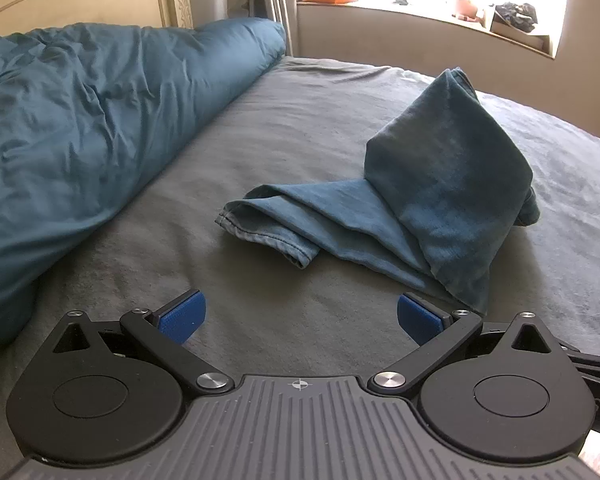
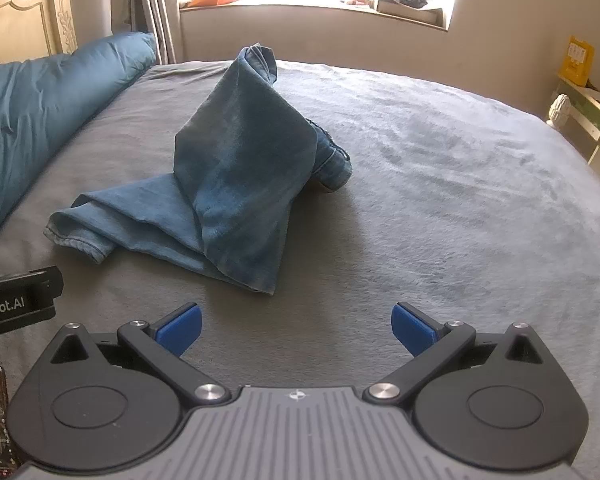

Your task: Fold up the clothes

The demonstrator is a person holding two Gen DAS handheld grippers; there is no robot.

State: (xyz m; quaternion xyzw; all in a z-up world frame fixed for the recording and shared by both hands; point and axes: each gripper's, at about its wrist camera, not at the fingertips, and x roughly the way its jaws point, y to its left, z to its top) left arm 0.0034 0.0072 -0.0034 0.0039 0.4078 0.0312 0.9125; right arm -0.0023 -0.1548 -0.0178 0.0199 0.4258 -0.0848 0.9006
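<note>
Jeans (image 2: 236,184) heaped mid-bed on the grey blanket (image 2: 440,184), bunched into a standing peak, one hemmed leg trailing left toward the teal duvet (image 1: 80,120). Left gripper (image 1: 298,314) spread wide, empty, just short of the near edge. Right gripper (image 2: 296,326) likewise wide and empty, near the cloth's closest corner. Probably the opening step: nothing gripped yet. Next: pinching two edges, waistband or hems, then pulling flat before any fold.
</note>
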